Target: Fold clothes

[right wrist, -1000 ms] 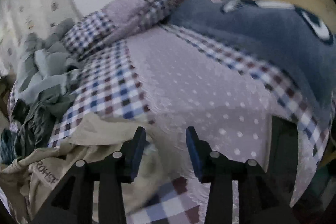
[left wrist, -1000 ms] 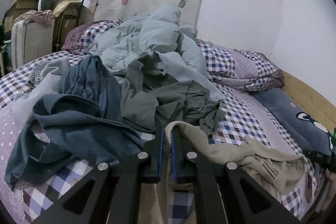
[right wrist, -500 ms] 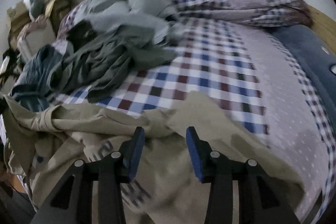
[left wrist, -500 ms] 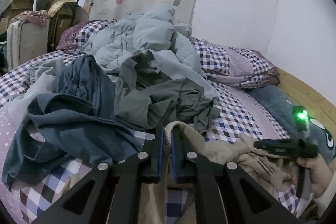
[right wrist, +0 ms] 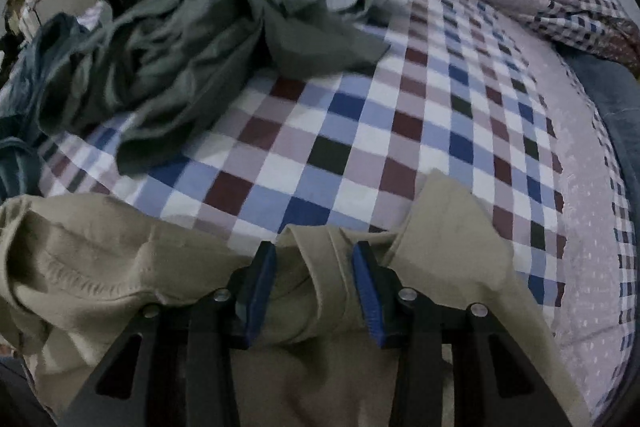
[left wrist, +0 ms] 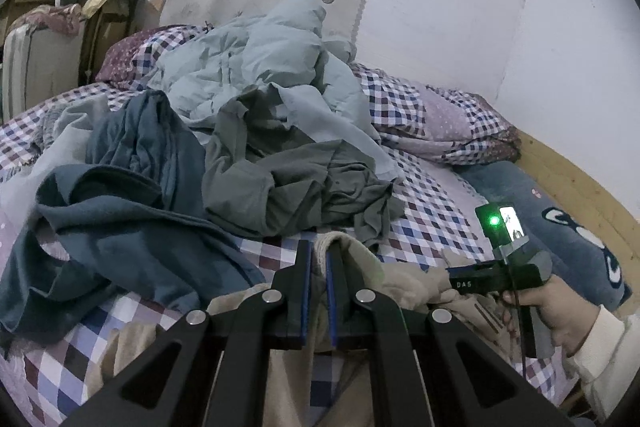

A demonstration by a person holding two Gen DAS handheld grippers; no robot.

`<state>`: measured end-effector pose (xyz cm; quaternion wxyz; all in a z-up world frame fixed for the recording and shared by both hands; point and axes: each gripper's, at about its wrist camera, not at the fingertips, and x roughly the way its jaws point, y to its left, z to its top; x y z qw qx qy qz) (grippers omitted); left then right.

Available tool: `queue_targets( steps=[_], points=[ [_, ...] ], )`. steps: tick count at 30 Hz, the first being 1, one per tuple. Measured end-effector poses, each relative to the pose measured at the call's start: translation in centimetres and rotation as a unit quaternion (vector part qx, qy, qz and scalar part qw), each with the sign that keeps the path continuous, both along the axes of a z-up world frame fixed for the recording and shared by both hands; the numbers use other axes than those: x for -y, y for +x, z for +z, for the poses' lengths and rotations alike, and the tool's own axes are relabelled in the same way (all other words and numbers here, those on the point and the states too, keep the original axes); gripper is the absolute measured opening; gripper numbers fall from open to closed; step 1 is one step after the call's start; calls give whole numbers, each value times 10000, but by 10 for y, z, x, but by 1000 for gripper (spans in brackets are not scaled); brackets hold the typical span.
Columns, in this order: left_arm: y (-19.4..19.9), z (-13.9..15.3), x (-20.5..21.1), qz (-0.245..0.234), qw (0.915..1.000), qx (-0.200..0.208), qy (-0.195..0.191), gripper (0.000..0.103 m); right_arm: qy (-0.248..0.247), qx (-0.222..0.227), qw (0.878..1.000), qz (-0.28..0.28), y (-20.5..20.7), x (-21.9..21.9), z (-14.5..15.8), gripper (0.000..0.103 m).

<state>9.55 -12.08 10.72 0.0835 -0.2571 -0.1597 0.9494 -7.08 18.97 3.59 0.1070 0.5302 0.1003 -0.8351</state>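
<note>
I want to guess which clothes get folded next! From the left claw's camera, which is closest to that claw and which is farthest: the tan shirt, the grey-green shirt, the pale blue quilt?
1. Tan shirt: pinched in the left claw.
2. Grey-green shirt: just beyond, mid-bed.
3. Pale blue quilt: heaped farthest back, by the wall.

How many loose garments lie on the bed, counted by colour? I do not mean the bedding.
Beige garment, pinched by the left gripper: 1
Grey-green garment: 1
Dark blue garment: 1
Total: 3
More may lie hidden in the pile.
</note>
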Motion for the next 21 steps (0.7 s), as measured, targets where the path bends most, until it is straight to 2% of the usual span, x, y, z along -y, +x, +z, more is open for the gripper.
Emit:
queue_targets(
  steps=[6,9,13,14,17,21],
  points=[
    [2,0,-1,-61,10000,-8,-3,6,145,57,9999,66,0,0,-4,42],
    [2,0,-2,-61,10000,-19,-4,6,229,43,9997,113,-2,3,-9,37],
    [-1,-1,0,8,10000,-17,-6,6,145,-18,9999,2,-5,-2,-11,21],
    [-1,-1,1,26,10000,-16,6,6,120,-48,9999,-48,-6,-4,-10,13],
    [-2,0,7,137,9999,-24,73,6,-8,-310,9990,-326,-2,-17,-1,11],
    [-3,2,19,369,9991,-80,178,6,-368,-851,9936,-651,11,-36,28,11]
  ],
)
